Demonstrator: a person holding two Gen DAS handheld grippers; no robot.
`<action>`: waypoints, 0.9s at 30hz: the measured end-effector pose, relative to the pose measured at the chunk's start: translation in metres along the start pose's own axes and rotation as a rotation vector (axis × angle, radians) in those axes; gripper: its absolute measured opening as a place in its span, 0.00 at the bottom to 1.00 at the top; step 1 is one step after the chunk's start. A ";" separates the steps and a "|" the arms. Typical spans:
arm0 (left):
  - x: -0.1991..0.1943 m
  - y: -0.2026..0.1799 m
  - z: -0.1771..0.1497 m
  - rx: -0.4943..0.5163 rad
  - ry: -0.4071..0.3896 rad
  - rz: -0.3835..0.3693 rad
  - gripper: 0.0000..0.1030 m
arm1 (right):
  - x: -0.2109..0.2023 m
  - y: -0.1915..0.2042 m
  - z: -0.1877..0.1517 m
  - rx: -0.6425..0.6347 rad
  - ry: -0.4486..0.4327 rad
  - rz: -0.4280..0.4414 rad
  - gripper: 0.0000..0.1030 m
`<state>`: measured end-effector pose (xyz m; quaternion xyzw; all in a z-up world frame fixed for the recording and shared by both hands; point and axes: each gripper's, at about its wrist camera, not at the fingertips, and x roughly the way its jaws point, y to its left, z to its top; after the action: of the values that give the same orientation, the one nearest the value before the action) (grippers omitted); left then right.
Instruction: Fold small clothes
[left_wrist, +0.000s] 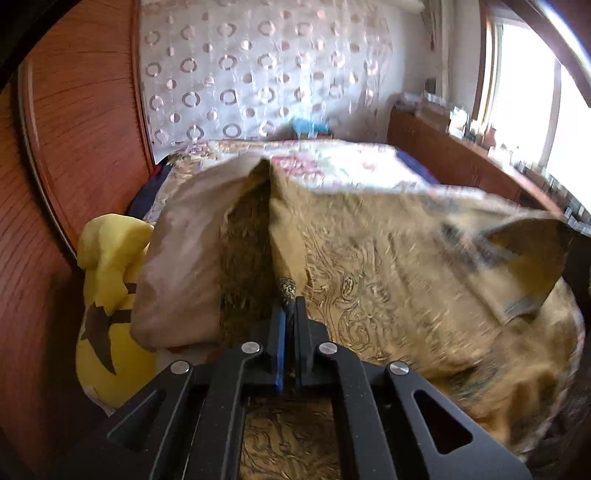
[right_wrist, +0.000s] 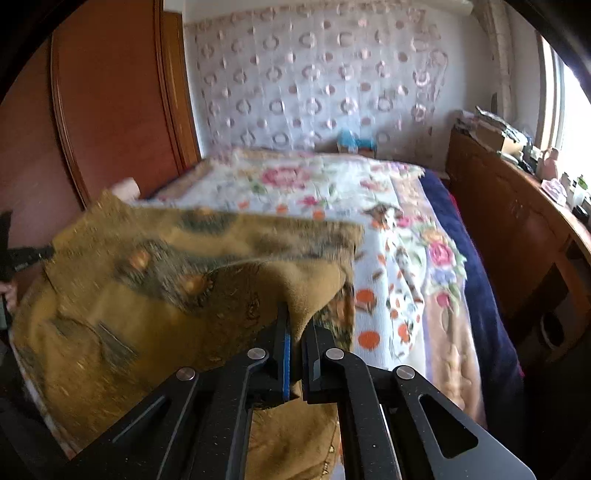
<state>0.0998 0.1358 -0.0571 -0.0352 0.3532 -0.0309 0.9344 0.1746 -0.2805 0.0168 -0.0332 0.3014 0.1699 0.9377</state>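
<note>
Cloth first: the thing being folded is a mustard-brown patterned garment (left_wrist: 388, 280), and right now it's hanging stretched between both claws, lifted off the bed (right_wrist: 373, 236) rather than lying flat on it. The left claw (left_wrist: 290, 301) is pressed together on one edge of the fabric, with a fold of it rising straight up from the tips. The right claw (right_wrist: 297, 332) is also squeezed shut, pinching a bunched corner of the same garment (right_wrist: 177, 280). In the right wrist view the cloth runs off to the left from that claw, towards a dark bit at the left edge that looks like the other claw, so the long axis of the garment goes side to side between the two hands, and its free part sags down on the near side. That's the relation I'd watch: both hands are already on it, neither is nearer. My guess is the next move is carrying the held edge forward over the floral bedspread (right_wrist: 317, 192), which lies on the far side of both claws. Yellow plush toy (left_wrist: 110, 295) sits to the left, close to the cloth but not in the way. Fabric is motion-blurred, so the exact edges are hard to call.
</note>
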 end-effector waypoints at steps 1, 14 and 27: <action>-0.008 0.002 0.002 -0.016 -0.017 -0.012 0.04 | -0.008 -0.002 0.003 0.011 -0.017 0.013 0.03; -0.088 -0.003 -0.033 -0.037 -0.078 -0.029 0.04 | -0.063 -0.001 -0.038 0.003 -0.022 0.013 0.03; -0.068 0.003 -0.070 -0.069 0.020 0.024 0.14 | -0.084 0.006 -0.048 0.064 0.064 0.024 0.03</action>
<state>0.0030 0.1409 -0.0648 -0.0629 0.3637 -0.0077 0.9294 0.0819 -0.3079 0.0263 -0.0051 0.3370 0.1703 0.9260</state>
